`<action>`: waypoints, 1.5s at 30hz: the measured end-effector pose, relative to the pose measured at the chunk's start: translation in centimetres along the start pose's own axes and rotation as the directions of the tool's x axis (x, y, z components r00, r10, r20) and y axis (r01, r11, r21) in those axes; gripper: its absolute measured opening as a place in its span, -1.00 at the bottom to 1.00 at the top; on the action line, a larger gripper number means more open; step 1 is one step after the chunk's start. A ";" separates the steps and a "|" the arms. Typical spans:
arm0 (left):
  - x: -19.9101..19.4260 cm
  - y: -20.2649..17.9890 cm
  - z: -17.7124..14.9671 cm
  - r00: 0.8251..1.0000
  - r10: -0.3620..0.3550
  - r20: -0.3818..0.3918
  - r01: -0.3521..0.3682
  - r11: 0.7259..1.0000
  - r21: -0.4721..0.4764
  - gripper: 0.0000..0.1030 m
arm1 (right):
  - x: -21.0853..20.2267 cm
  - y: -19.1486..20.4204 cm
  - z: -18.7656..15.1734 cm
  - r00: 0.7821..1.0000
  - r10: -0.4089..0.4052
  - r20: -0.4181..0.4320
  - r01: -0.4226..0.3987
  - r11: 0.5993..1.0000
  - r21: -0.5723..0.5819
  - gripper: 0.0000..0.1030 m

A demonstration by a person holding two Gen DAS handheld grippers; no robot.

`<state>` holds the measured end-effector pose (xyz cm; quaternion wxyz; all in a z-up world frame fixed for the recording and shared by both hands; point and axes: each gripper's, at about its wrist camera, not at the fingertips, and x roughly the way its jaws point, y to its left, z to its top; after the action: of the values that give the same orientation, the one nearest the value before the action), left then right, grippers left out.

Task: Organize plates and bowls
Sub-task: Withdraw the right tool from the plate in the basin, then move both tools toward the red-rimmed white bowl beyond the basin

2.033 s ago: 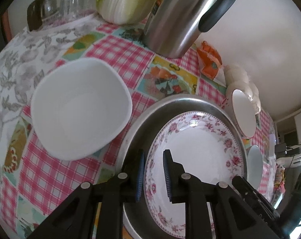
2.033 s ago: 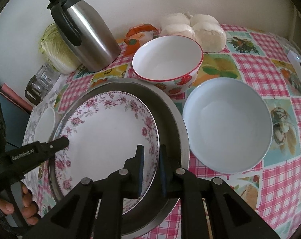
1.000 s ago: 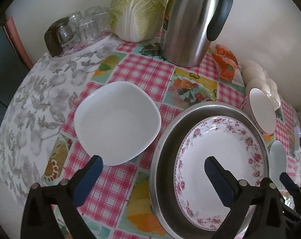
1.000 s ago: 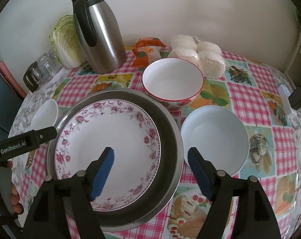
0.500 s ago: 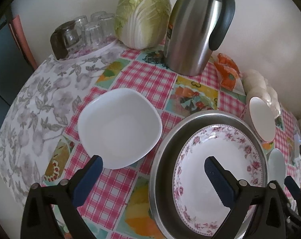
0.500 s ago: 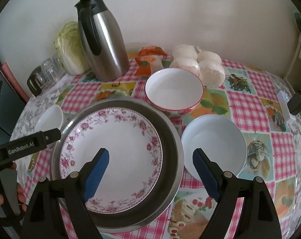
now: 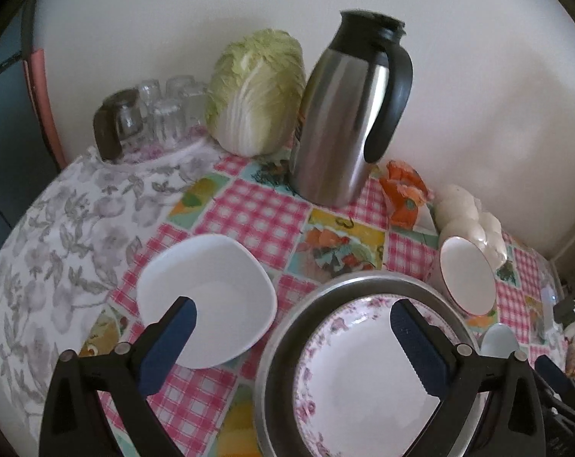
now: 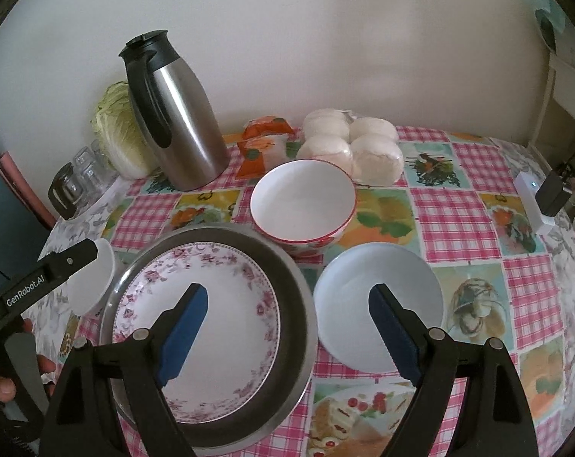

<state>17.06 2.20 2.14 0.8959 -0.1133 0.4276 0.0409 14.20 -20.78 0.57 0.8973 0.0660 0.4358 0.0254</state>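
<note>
A pink-flowered plate (image 8: 196, 316) lies inside a round metal basin (image 8: 291, 285); both also show in the left wrist view, the plate (image 7: 363, 373) and the basin (image 7: 283, 320). A white squarish bowl (image 7: 207, 297) sits left of the basin. A red-rimmed bowl (image 8: 302, 200) stands behind the basin, and a pale blue bowl (image 8: 379, 297) lies to its right. My left gripper (image 7: 293, 318) is open and empty above the white bowl and the basin. My right gripper (image 8: 287, 304) is open and empty above the basin and the blue bowl.
A steel thermos jug (image 8: 173, 114), a cabbage (image 7: 257, 91), several glasses (image 7: 154, 114), an orange packet (image 8: 262, 143) and a bag of white buns (image 8: 348, 148) line the wall. A white adapter (image 8: 531, 202) with a cable lies at the right table edge.
Both grippers opened off the flowered plate's rim, leaving it in the basin, then pulled back and up. The view now takes in more of the table.
</note>
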 end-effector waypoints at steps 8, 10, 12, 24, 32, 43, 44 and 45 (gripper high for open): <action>1.0 -2.1 0.1 0.994 -0.087 -0.063 0.091 0.994 0.058 1.00 | 0.3 -0.2 0.7 0.999 0.030 0.016 -0.030 1.000 0.006 0.69; 0.9 -2.4 0.3 0.994 -0.098 -0.041 0.101 0.993 0.061 1.00 | 0.2 -0.3 1.1 0.999 0.019 0.038 -0.020 1.000 0.007 0.69; 0.9 -2.7 0.7 0.994 -0.104 -0.027 0.106 0.992 0.066 1.00 | 0.3 -0.6 1.4 0.998 0.029 0.048 -0.030 0.999 0.020 0.69; 3.0 -5.3 2.4 0.996 -0.084 -0.014 0.085 0.992 0.098 1.00 | 2.4 -4.2 4.2 0.996 0.023 0.081 -0.033 0.991 0.127 0.69; 5.0 -7.4 3.1 0.997 -0.028 -0.070 0.038 0.988 0.151 1.00 | 4.6 -6.5 5.9 0.997 0.049 0.065 -0.060 0.980 0.187 0.69; 10.2 -13.0 4.5 0.965 -0.040 -0.260 0.089 0.980 0.179 0.49 | 9.2 -8.5 6.7 1.000 0.020 -0.014 -0.017 0.979 0.205 0.02; 10.9 -13.6 4.4 0.957 -0.047 -0.286 0.102 0.978 0.180 0.36 | 9.5 -8.7 6.7 1.000 0.023 -0.017 -0.019 0.977 0.211 -0.07; 11.4 -14.0 4.3 0.952 -0.054 -0.302 0.112 0.977 0.179 0.18 | 9.8 -8.7 6.7 0.999 0.031 -0.025 -0.025 0.977 0.214 -0.12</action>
<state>29.89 -10.68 -1.70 0.8296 -0.0480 0.5534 -0.0563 25.48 -29.06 -4.21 0.8784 0.1677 0.4475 -0.0080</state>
